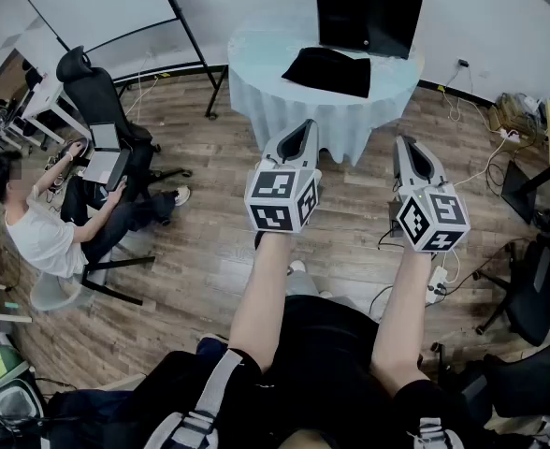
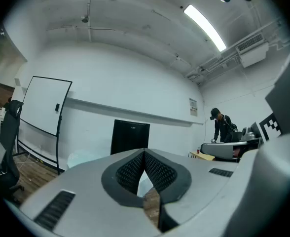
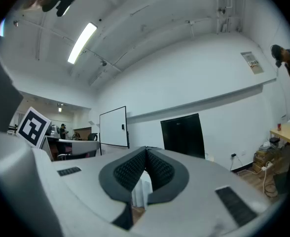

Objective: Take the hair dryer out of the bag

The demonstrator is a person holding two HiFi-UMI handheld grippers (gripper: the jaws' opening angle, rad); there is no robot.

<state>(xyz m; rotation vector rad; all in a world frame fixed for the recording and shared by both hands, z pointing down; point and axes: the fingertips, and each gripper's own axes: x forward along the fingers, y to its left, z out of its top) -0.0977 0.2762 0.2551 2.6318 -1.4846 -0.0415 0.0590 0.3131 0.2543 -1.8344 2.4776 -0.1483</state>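
Currently, left gripper (image 1: 303, 127): jaws together, empty.
right gripper (image 1: 405, 144): jaws together, empty.
bag (image 1: 329, 71): on desk (image 1: 275, 101), 12 o'clock; hair dryer unseen, likely inside.
risk: closed jaws could shove bag off desk.

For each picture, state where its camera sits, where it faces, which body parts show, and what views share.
Head view: on the head, facing steeply down; forearms, left claw, right claw, table with bag.
Left gripper view: on left claw, level along its shut jaws.
Right gripper view: on right claw, level along its shut jaws.
Shared: all show the black panel.
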